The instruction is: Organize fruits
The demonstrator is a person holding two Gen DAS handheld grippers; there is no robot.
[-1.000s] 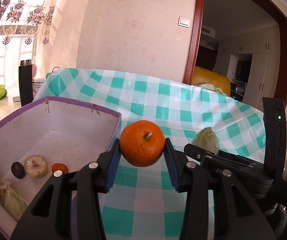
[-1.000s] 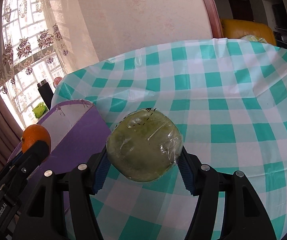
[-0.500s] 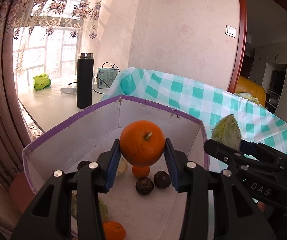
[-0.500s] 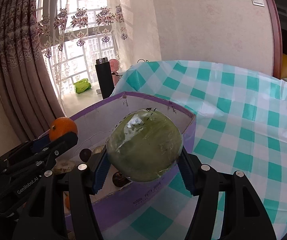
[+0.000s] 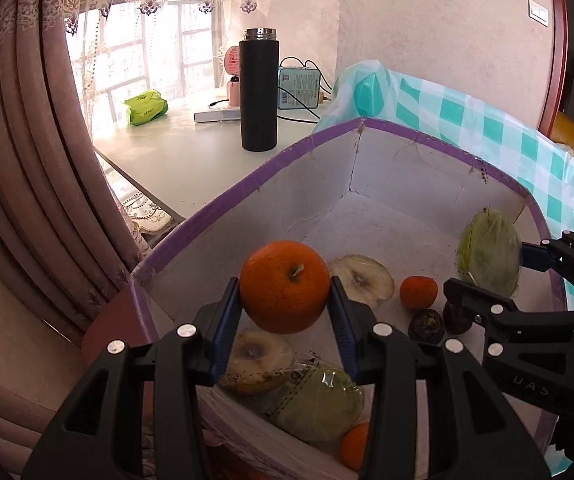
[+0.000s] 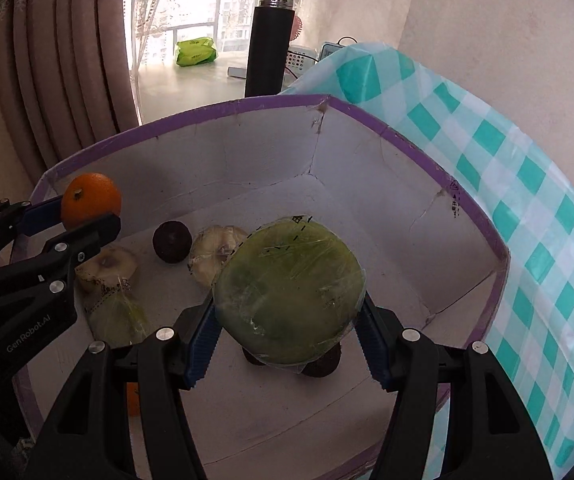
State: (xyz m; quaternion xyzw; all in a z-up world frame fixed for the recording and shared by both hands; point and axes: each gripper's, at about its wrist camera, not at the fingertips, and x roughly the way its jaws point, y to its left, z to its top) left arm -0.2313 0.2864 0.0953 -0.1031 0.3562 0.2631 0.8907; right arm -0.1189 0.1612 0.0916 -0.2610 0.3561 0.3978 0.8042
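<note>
My left gripper (image 5: pixel 285 312) is shut on a large orange (image 5: pixel 285 285) and holds it above the near left part of a purple-rimmed white box (image 5: pixel 247 184). My right gripper (image 6: pixel 289 328) is shut on a plastic-wrapped green fruit (image 6: pixel 289 294) and holds it over the box (image 6: pixel 367 184). The right gripper with the green fruit (image 5: pixel 489 256) shows at the right of the left wrist view. The left gripper with the orange (image 6: pixel 91 198) shows at the left of the right wrist view. Inside the box lie wrapped pale fruits (image 5: pixel 361 278), a small orange (image 5: pixel 418 291) and dark round fruits (image 6: pixel 171 241).
The box stands at the edge of a table with a teal-and-white checked cloth (image 6: pixel 507 152). Behind it a white sill holds a black flask (image 5: pixel 259 88), a green packet (image 5: pixel 145 107) and a small device with cables (image 5: pixel 299 88). Curtains (image 5: pixel 27 140) hang at the left.
Both grippers have moved left and forward with their fruits, from the box's edge to above its inside. The box floor and its fruits now show closer.
</note>
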